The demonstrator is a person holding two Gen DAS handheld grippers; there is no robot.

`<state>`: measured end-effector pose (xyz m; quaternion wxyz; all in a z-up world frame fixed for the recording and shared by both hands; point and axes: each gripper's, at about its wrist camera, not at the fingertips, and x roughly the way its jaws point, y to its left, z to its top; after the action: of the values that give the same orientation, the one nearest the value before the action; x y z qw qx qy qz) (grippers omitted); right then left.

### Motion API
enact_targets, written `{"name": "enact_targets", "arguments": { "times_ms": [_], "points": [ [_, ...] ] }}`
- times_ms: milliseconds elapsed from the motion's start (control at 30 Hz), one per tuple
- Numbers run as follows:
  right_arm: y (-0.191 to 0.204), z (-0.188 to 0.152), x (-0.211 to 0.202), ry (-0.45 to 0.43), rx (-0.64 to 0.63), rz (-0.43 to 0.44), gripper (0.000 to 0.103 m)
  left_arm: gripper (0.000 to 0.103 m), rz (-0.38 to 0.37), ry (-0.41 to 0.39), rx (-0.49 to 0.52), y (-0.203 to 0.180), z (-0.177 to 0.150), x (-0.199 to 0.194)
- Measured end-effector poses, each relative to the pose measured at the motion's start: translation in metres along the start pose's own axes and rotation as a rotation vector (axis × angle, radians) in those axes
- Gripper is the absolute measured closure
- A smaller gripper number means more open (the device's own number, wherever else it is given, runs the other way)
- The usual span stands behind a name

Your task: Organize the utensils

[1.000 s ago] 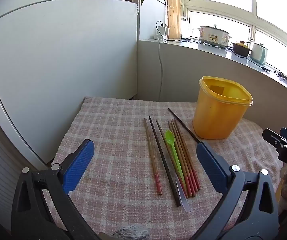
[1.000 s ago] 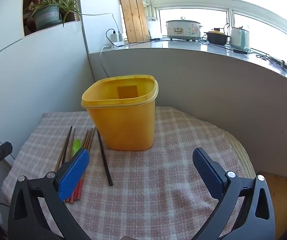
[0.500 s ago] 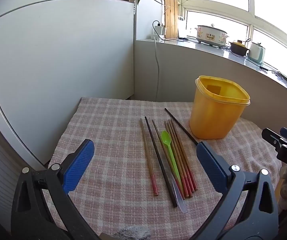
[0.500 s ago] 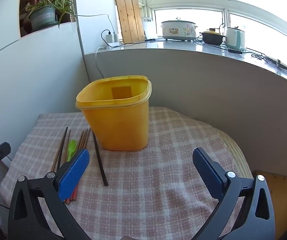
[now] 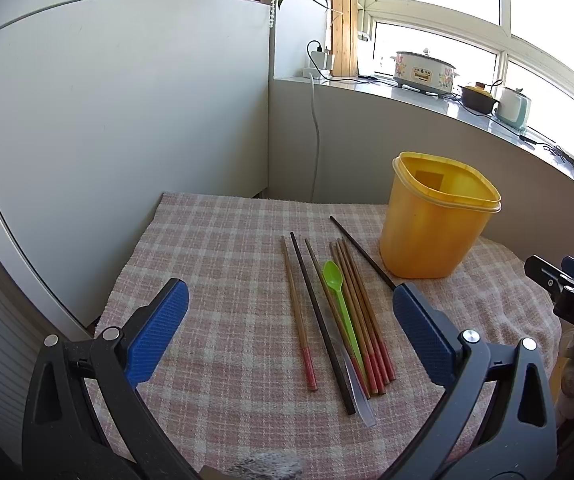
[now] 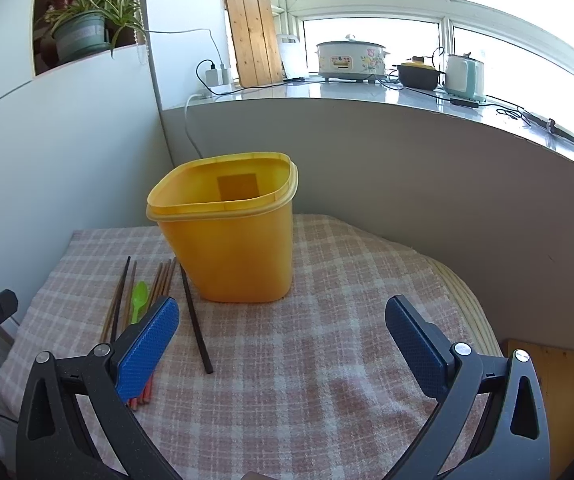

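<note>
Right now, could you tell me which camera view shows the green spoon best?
The left wrist view: the green spoon lies there in full among the chopsticks. In the right wrist view only its bowl shows, the handle hidden behind the right claw finger.

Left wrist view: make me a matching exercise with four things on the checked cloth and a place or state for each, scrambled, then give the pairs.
Things:
1. yellow plastic bin
2. green plastic spoon
3. lone black chopstick
4. left tool

Places or states:
A. lying among the red-tipped wooden chopsticks
B. open, holding nothing, above the cloth
C. standing upright at the right of the pink checked cloth
D. lying slantwise, closest to the bin's base

Pairs: 1-C, 2-A, 3-D, 4-B
</note>
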<state>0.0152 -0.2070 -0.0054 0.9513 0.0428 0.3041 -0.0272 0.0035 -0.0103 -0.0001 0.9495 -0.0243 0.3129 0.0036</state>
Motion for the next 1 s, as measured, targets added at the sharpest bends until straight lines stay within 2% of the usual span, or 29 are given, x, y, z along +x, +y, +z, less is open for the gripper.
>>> {"name": "enact_targets", "arguments": {
  "times_ms": [1000],
  "points": [
    [-0.0019, -0.002, -0.0019, -0.004, 0.006, -0.007, 0.001, 0.0, -0.002, 0.003, -0.004, 0.0009, -0.0006, 0.0007]
  ]
}}
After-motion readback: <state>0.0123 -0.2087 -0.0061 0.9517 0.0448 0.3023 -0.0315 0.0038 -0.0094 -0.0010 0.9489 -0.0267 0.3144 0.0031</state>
